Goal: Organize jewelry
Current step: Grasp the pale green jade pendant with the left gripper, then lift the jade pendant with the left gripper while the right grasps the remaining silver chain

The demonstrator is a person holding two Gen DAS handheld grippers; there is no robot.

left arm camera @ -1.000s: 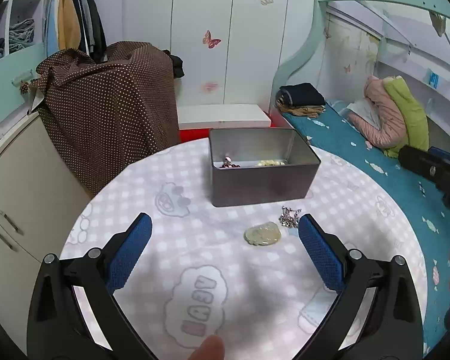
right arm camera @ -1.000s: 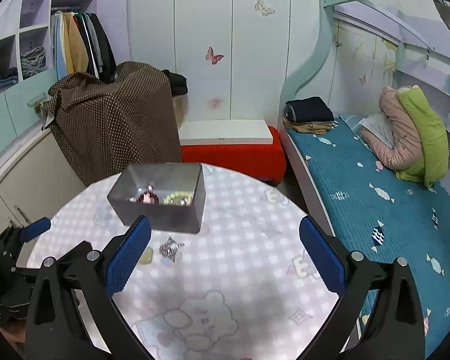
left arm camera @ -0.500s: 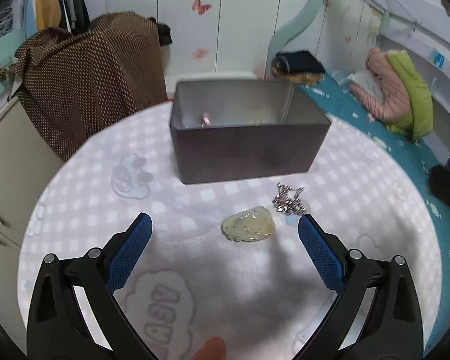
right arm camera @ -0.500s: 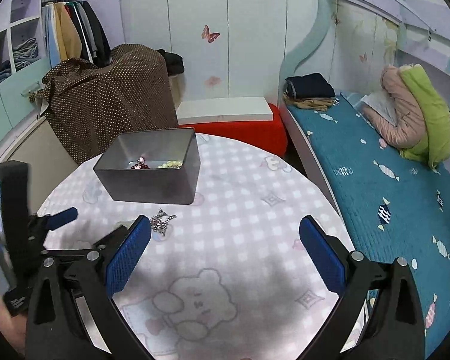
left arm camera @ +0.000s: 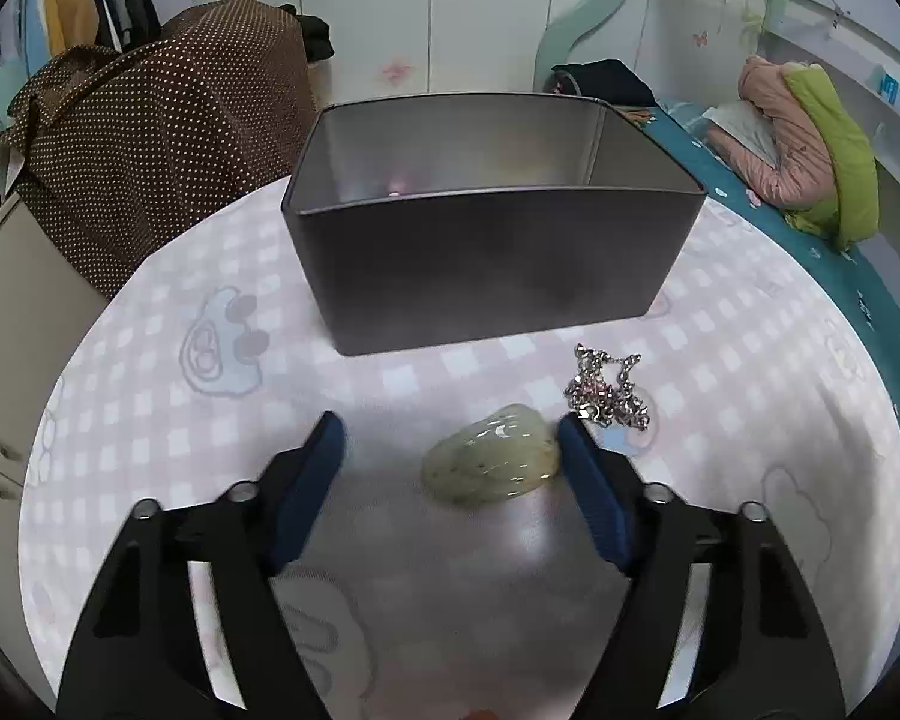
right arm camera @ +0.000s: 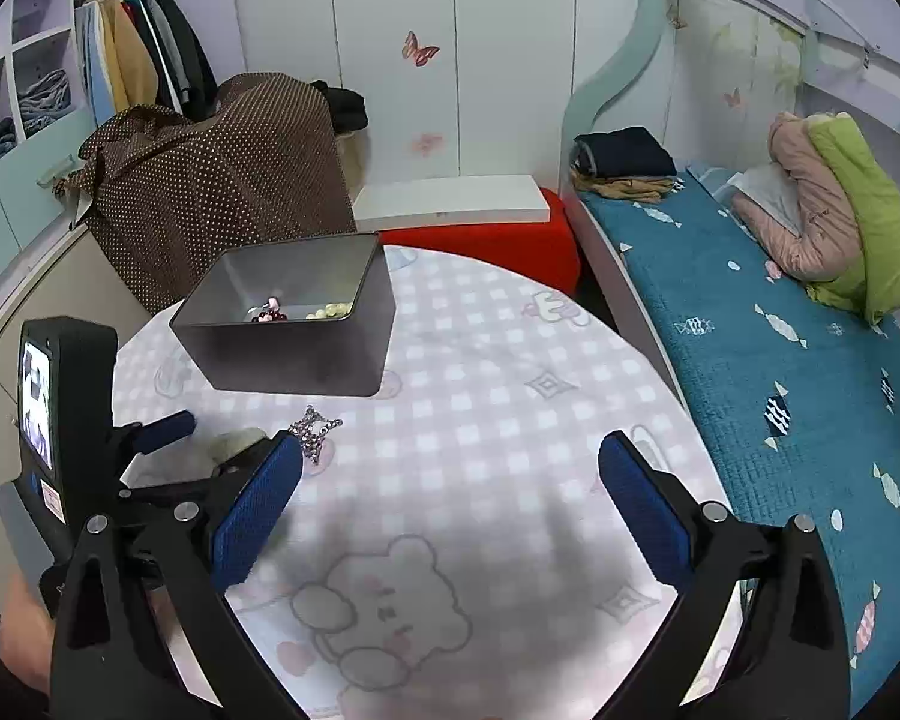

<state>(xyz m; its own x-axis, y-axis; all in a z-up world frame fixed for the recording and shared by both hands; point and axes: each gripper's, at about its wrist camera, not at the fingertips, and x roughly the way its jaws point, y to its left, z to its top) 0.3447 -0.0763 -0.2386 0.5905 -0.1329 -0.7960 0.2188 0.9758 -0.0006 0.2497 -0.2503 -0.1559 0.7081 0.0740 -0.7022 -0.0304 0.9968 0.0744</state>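
A pale green jade pendant lies on the round table between the fingers of my left gripper, close to the right pad; the jaws are open and partly narrowed around it. A silver chain lies just beyond the right pad. The grey metal box stands behind them. In the right wrist view the box holds red and cream beads, the chain lies in front of it, and the left gripper straddles the pendant. My right gripper is open and empty above the table.
The table has a pink checked cloth with cartoon prints. A brown dotted cover drapes furniture behind it. A red stool and a bed with a teal quilt stand to the right.
My left gripper has moved forward and down to the pendant and its jaws have narrowed around it. My right gripper has stayed open and shifted only slightly.
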